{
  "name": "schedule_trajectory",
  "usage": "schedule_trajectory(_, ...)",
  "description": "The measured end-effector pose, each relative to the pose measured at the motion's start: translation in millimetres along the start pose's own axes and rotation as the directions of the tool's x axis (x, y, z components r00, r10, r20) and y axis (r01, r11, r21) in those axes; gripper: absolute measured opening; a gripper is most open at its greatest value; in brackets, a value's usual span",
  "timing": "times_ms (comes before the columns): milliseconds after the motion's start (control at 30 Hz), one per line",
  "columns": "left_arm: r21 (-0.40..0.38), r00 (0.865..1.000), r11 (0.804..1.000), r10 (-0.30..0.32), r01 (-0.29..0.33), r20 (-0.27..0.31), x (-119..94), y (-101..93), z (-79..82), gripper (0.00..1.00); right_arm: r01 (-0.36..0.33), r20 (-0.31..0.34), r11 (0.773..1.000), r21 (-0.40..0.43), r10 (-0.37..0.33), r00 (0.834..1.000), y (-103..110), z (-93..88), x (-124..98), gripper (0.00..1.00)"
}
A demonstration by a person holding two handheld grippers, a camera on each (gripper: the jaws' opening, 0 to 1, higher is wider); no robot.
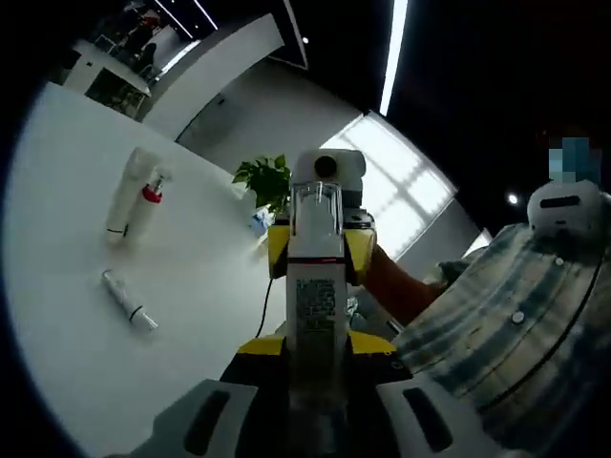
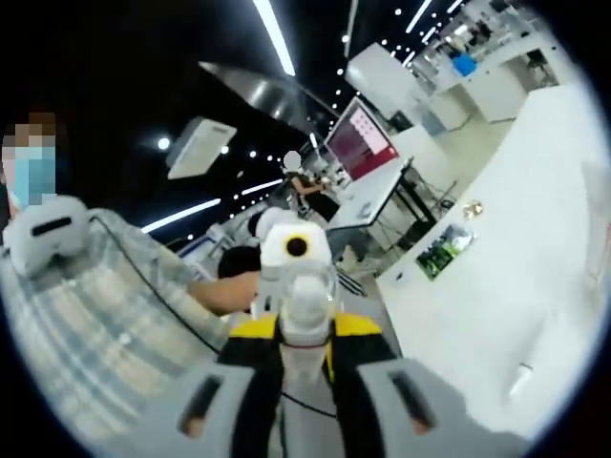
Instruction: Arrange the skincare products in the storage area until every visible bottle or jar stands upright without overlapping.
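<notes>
A clear bottle (image 1: 315,286) with a printed label is standing up between the jaws of the left gripper (image 1: 315,420), which is clenching it low down. The far end of the bottle, a clear cap, is being met by the right gripper (image 1: 320,243), whose yellow-trimmed jaws are closing around it from the opposite side. In the right gripper view the same bottle (image 2: 307,310) is showing end-on, a pale rounded cap sitting between the jaws of the right gripper (image 2: 304,401), with the left gripper (image 2: 301,329) gripping it beyond.

On the white table (image 1: 76,315), well apart from the held bottle, two white tubes (image 1: 134,191) are lying side by side, one with a red band, and a slim tube (image 1: 128,301) is lying flat nearer.

A person in a checked shirt (image 1: 506,324) is standing behind the grippers.
</notes>
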State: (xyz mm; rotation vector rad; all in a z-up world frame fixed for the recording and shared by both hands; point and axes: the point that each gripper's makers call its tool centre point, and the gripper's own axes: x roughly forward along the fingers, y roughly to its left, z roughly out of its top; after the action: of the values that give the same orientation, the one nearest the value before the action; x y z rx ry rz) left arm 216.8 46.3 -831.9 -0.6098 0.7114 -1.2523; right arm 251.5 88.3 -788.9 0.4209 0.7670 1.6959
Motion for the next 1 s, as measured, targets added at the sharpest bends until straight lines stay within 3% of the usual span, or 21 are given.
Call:
schedule_trajectory(100, 0.012, 0.998, 0.999, 0.036, -0.036, 0.051, -4.9, 6.0, 6.9, 0.21, 0.039, 0.051, 0.999, -0.011, -0.038, 0.998, -5.6, 5.7, 0.1, 0.19)
schedule_trajectory(200, -0.017, 0.99, 0.998, 0.06, -0.059, 0.129, -9.0, 12.3, 17.4, 0.21, 0.1, 0.135, 0.995, -0.01, -0.098, 0.986, -12.9, 14.2, 1.1, 0.2)
schedule_trajectory(367, -0.021, 0.971, 0.993, 0.12, -0.118, 0.207, -10.7, 21.4, 30.5, 0.21, 0.189, 0.126, 0.982, -0.014, -0.186, 0.974, -21.2, 7.9, 8.0, 0.22)
schedule_trajectory(433, -0.012, 0.956, 0.987, 0.16, -0.162, 0.245, -11.4, 27.3, 38.1, 0.21, 0.262, 0.112, 0.965, -0.028, -0.258, 0.96, -27.2, 3.9, 10.1, 0.24)
schedule_trajectory(500, 0.007, 0.953, 0.983, 0.174, -0.181, 0.249, -11.5, 29.8, 39.7, 0.21, 0.277, 0.142, 0.96, -0.048, -0.268, 0.953, -26.2, 9.1, 11.5, 0.25)
schedule_trajectory(533, 0.025, 0.946, 0.975, 0.207, -0.22, 0.25, -12.7, 33.9, 39.9, 0.21, 0.311, 0.146, 0.949, -0.047, -0.302, 0.942, -28.9, 9.8, 10.4, 0.25)
schedule_trajectory(633, 0.035, 0.946, 0.973, 0.211, -0.226, 0.244, -10.6, 32.8, 38.9, 0.21, 0.368, 0.155, 0.926, -0.087, -0.352, 0.923, -32.4, 10.9, 9.7, 0.23)
schedule_trajectory(700, 0.04, 0.948, 0.973, 0.21, -0.226, 0.24, -10.5, 33.3, 38.1, 0.21, 0.365, 0.161, 0.927, -0.086, -0.348, 0.923, -30.8, 11.0, 10.5, 0.23)
schedule_trajectory(733, 0.042, 0.948, 0.972, 0.213, -0.229, 0.235, -10.8, 34.2, 36.7, 0.21, 0.382, 0.18, 0.921, -0.079, -0.364, 0.914, -33.2, 13.2, 8.1, 0.24)
schedule_trajectory(1000, 0.055, 0.963, 0.975, 0.202, -0.215, 0.177, -6.8, 36.1, 20.2, 0.22, 0.376, 0.168, 0.924, -0.067, -0.361, 0.917, -32.3, -1.4, 9.5, 0.2)
